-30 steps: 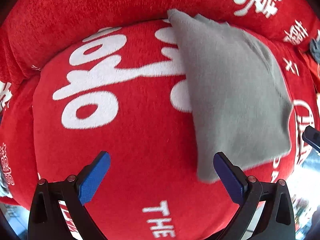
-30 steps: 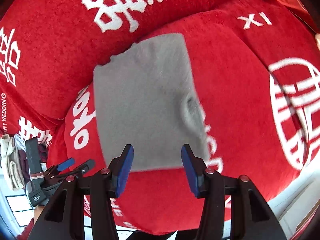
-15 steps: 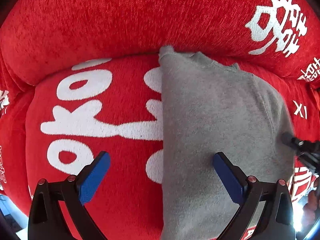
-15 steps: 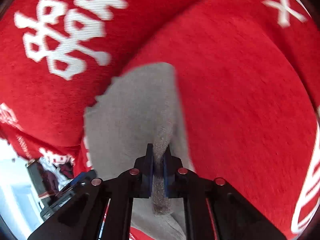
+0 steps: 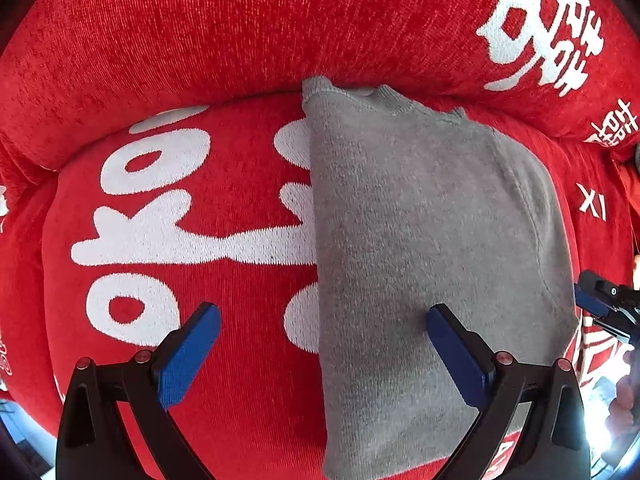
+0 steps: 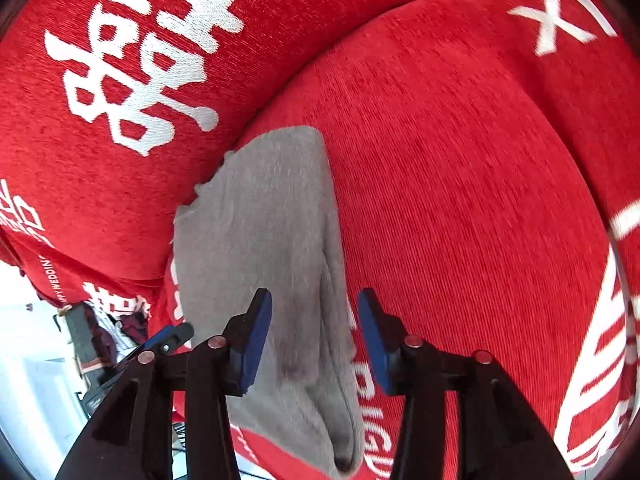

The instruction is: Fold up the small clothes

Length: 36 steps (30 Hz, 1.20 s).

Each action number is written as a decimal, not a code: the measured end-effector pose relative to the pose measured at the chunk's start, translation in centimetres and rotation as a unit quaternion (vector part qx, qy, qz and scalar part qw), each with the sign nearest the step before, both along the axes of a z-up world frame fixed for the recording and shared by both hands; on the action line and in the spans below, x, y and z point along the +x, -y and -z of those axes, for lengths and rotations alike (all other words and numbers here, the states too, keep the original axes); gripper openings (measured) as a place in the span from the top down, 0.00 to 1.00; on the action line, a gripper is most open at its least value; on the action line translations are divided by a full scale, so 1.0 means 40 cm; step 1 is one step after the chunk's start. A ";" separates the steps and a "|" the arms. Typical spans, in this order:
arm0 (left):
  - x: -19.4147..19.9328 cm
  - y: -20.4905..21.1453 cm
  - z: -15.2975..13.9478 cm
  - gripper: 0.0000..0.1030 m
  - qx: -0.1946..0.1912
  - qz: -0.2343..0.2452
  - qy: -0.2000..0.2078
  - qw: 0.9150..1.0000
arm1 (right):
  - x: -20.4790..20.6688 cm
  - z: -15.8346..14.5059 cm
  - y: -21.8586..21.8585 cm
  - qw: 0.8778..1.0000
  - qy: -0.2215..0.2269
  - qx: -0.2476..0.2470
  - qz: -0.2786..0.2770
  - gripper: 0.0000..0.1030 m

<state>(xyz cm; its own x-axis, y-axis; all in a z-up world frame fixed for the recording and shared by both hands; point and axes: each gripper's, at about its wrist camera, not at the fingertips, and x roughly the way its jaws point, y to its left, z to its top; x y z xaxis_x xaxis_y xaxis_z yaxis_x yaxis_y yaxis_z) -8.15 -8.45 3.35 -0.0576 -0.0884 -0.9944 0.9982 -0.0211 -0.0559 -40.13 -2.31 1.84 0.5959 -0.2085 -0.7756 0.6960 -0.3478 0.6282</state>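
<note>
A folded grey garment (image 5: 420, 248) lies on a red sofa seat cushion (image 5: 200, 280) with white lettering, its collar end against the backrest. My left gripper (image 5: 320, 344) is open above the garment's left folded edge, one finger over the cushion, the other over the cloth. My right gripper (image 6: 314, 336) is open over the garment's (image 6: 272, 240) right edge, where a raised crease runs between its fingers. The right gripper's tip also shows in the left wrist view (image 5: 604, 308), and the left one's in the right wrist view (image 6: 164, 340).
The red sofa backrest (image 5: 240, 32) with white characters rises just behind the garment. More red seat (image 6: 460, 180) extends to the right. The cushion's front edge drops off at the bottom, with clutter on the floor (image 6: 92, 332) at left.
My right gripper was shut on a pinched ridge of the grey garment half a second ago; it has let go, opened and pulled back. The left gripper stayed open, shifting slightly.
</note>
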 end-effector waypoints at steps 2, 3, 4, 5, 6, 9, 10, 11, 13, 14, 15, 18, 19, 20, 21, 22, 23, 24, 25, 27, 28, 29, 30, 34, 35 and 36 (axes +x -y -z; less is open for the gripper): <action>0.004 0.003 -0.002 0.00 0.001 0.003 0.000 1.000 | -0.010 -0.001 0.000 1.000 0.001 0.001 0.002 0.52; 0.003 0.003 -0.006 0.00 0.001 0.004 -0.001 1.000 | -0.014 0.000 0.000 1.000 0.003 0.002 0.005 0.52; 0.004 -0.004 -0.007 0.00 0.000 0.006 -0.003 1.000 | -0.016 0.001 -0.002 1.000 0.005 0.003 0.008 0.51; 0.002 -0.005 -0.010 0.00 0.000 0.009 -0.003 1.000 | -0.017 0.001 -0.002 1.000 0.007 0.002 0.010 0.51; 0.000 -0.005 -0.012 0.00 0.000 0.011 -0.003 1.000 | -0.018 0.001 -0.002 1.000 0.008 0.002 0.011 0.50; -0.006 -0.006 -0.022 0.00 0.000 0.016 -0.008 1.000 | -0.029 -0.002 -0.010 1.000 0.010 -0.002 0.012 0.48; -0.007 -0.005 -0.022 0.00 0.001 0.017 -0.010 1.000 | -0.030 -0.004 -0.014 1.000 0.010 -0.005 0.012 0.48; -0.008 -0.005 -0.022 0.00 0.003 0.018 -0.011 1.000 | -0.034 -0.007 -0.019 1.000 0.010 -0.007 0.012 0.48; -0.008 -0.005 -0.025 0.00 0.004 0.020 -0.011 1.000 | -0.035 -0.009 -0.023 1.000 0.010 -0.010 0.011 0.47; -0.010 -0.006 -0.026 0.00 0.004 0.021 -0.011 1.000 | -0.035 -0.010 -0.025 1.000 0.010 -0.011 0.011 0.47; -0.013 -0.006 -0.027 0.00 0.003 0.022 -0.012 1.000 | -0.026 -0.008 -0.022 1.000 0.009 -0.012 0.010 0.47; -0.022 -0.007 -0.033 0.00 0.006 0.024 -0.014 1.000 | -0.023 -0.008 -0.022 1.000 0.008 -0.014 0.009 0.47; -0.027 -0.005 -0.026 0.00 0.009 0.025 -0.014 1.000 | -0.023 -0.008 -0.022 1.000 0.007 -0.015 0.009 0.47; -0.032 -0.008 -0.026 0.00 0.011 0.026 -0.013 1.000 | -0.022 -0.008 -0.022 1.000 0.008 -0.015 0.011 0.47; -0.035 -0.010 -0.025 0.00 0.012 0.027 -0.014 0.999 | -0.027 -0.009 -0.024 1.000 0.009 -0.015 0.014 0.47; -0.038 -0.013 -0.025 0.00 0.012 0.028 -0.014 0.999 | -0.029 -0.008 -0.024 1.000 0.010 -0.014 0.017 0.44; -0.041 -0.016 -0.026 0.00 0.012 0.029 -0.014 0.999 | -0.030 -0.008 -0.023 1.000 0.011 -0.014 0.019 0.39; -0.040 -0.016 -0.025 0.00 0.011 0.030 -0.014 0.999 | -0.032 -0.008 -0.024 1.000 0.012 -0.013 0.021 0.37; -0.040 -0.017 -0.025 0.00 0.011 0.031 -0.016 0.999 | -0.033 -0.008 -0.025 1.000 0.013 -0.013 0.022 0.37; -0.038 -0.017 -0.024 0.00 0.011 0.031 -0.016 0.999 | -0.033 -0.008 -0.026 1.000 0.010 -0.011 0.021 0.37; -0.037 -0.017 -0.023 0.00 0.012 0.032 -0.017 0.999 | -0.034 -0.007 -0.027 1.000 0.009 -0.008 0.021 0.37; -0.036 -0.017 -0.022 0.00 0.013 0.032 -0.017 0.999 | -0.035 -0.005 -0.028 1.000 0.009 -0.006 0.022 0.37; -0.035 -0.015 -0.021 0.00 0.013 0.032 -0.017 0.999 | -0.038 -0.005 -0.031 1.000 0.009 -0.005 0.023 0.37; -0.032 -0.008 -0.016 0.00 0.015 0.031 -0.018 0.999 | -0.050 -0.003 -0.039 1.000 0.009 0.000 0.029 0.37; -0.031 -0.007 -0.014 0.00 0.015 0.031 -0.018 0.999 | -0.051 -0.003 -0.038 1.000 0.008 0.001 0.030 0.37; -0.030 -0.006 -0.013 0.00 0.016 0.031 -0.020 0.999 | -0.053 -0.004 -0.039 1.000 0.008 0.001 0.030 0.37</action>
